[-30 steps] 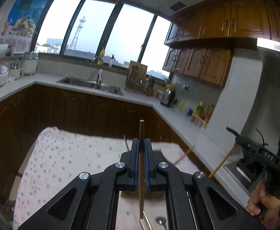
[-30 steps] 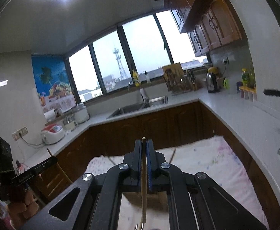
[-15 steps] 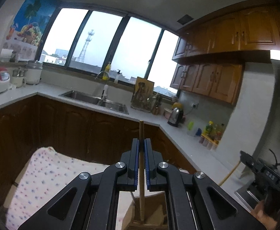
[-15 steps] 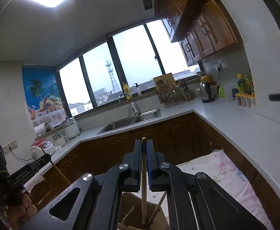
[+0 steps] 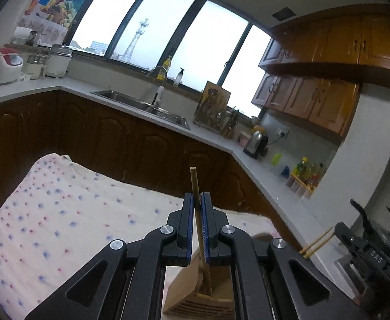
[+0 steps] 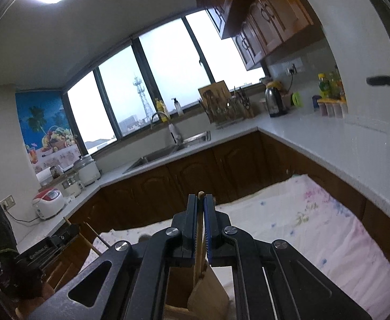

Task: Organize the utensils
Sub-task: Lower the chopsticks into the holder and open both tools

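- Chopsticks over wooden holder (image 5: 184,290), one per tool, both aimed down into it.
- Left gripper (image 5: 198,226) directly above the holder: jaws narrowed to a slim gap, left chopstick (image 5: 195,184) slanting across that gap, top end poking out above the pads, bottom end down inside the holder's slot.
- Firm pinch or slack on that side? Impossible to tell from the slant alone.
- Right gripper (image 6: 200,229) also above the holder, at its other side: jaws closed tight on the right chopstick (image 6: 200,194), only the tip peeking past the pads, shaft running nearly straight down toward the holder's opening.
- Spotted cloth (image 5: 61,213) spread beneath and beyond the holder.
- Step in hand, by the look of it: seating both sticks in the holder, then letting go.
- To do it well: lower until each bottom end rests on the holder's floor, not hung on the slatted rim.
- Straighten the left stick before opening, or risk levering the holder sideways.
- Open only a little, one tool at a time, so nothing springs out.
- Lift straight up from the holder, no sideways drag, pads clear of the stick tops.
- Watch for light wood tipping: easy holder to nudge.
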Available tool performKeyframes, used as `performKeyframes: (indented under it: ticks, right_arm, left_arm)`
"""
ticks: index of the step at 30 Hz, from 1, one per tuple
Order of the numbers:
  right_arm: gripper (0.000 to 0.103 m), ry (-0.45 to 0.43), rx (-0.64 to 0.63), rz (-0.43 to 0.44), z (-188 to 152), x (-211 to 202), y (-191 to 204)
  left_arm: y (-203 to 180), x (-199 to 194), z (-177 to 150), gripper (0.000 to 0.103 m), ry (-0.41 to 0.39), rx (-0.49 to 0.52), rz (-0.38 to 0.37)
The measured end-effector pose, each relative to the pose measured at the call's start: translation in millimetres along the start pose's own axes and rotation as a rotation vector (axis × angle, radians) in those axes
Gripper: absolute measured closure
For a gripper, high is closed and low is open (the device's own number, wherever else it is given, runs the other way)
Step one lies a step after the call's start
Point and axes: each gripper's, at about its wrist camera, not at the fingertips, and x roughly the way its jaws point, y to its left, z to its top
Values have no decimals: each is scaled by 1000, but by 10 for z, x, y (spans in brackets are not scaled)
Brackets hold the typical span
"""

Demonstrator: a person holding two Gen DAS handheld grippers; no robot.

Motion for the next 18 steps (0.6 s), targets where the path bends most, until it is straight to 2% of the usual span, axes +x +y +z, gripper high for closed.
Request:
performKeyframes:
  ticks: [4,7,15,18]
  right_arm:
    - [98,8,-17,-6,-16,1,22]
    - [98,22,-12,-1,1,-6,-2]
    - [97,49,14,3,10,40,-54]
    - [93,45,9,19,29,15,-48]
  left_arm:
    - [-100,167,42,99,57,52,-5]
    - [-147,145,102,99,54,90,13]
    - [-87,75,256,98,76,81,2]
    - [-51,22,221,96,94,71,-11]
